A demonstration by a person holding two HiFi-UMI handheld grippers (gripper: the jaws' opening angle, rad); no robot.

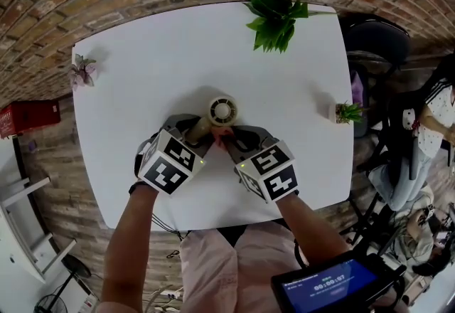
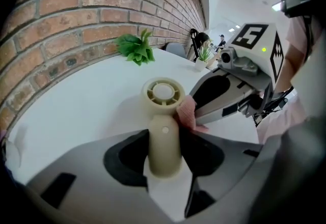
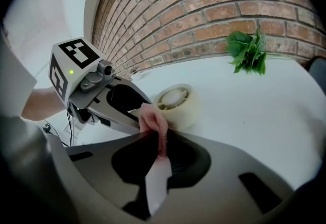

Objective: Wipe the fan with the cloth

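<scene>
Cream plastic fan [image 1: 222,111], round ribbed head, smooth cylindrical handle; soft pink cloth [image 3: 155,123].
Left gripper [image 2: 164,152] clamps handle, right gripper [image 3: 161,152] pinches cloth against fan, both angled down.

Left hand-held gripper [image 1: 196,131] and right hand-held gripper [image 1: 230,137] clamped.

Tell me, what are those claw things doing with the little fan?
A person at a white table holds a claw-like gripper in each hand. The left gripper is clamped on the handle of a small cream fan and holds it just above the table. The right gripper pinches a pink cloth and holds it against the side of the fan, just below its round head. It looks like the fan is being wiped.
</scene>
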